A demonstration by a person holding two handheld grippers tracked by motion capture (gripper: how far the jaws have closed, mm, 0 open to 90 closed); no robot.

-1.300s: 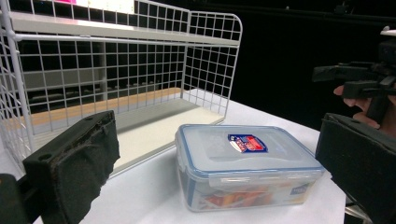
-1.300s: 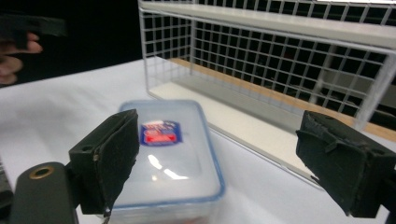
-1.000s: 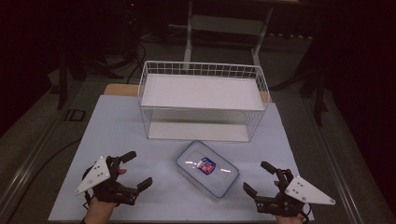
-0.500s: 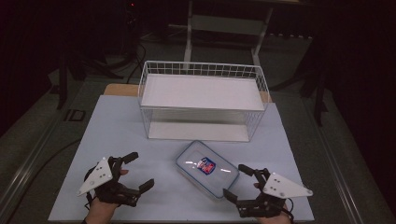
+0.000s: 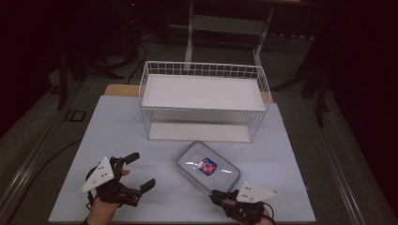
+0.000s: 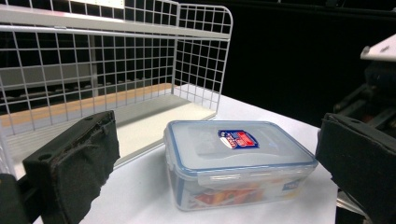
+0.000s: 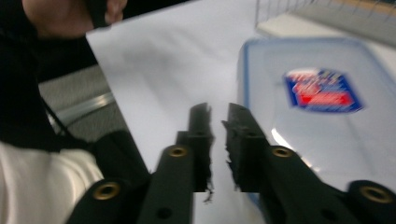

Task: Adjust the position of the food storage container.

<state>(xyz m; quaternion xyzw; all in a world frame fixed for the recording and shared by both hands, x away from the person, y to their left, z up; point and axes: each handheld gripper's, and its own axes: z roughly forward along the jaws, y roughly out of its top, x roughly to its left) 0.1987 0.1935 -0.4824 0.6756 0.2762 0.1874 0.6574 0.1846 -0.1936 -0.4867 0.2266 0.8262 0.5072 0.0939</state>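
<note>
Left hand-held gripper point(image 5: 136, 171): released; its two black jaws stand wide apart with nothing between them, seen in the high view and in the left gripper view.
Right hand-held gripper point(image 7: 217, 122): clenched on nothing; its jaws have just been closing and now stand nearly together, a thin gap left between the pads, empty in the right gripper view. The high view shows it low at the near edge of the bench point(image 5: 117, 126).
Food box point(image 5: 208, 166): a clear lidded container with a blue rim and a red and blue label on the lid. It lies flat on the bench, just ahead of the right hand-held gripper and slightly to its jaws' right side, the nearest corner close beside the jaw tips; whether they touch cannot be told. From the left hand-held gripper it sits ahead, framed between the open jaws but well clear of them.
Wire basket point(image 5: 204, 101): white, upright, beyond the food box from both hand-held grippers, near the box's far edge but apart from it.
Hand point(image 7: 70, 14): the person's left hand shows far off in the right gripper view, at upper left.
</note>
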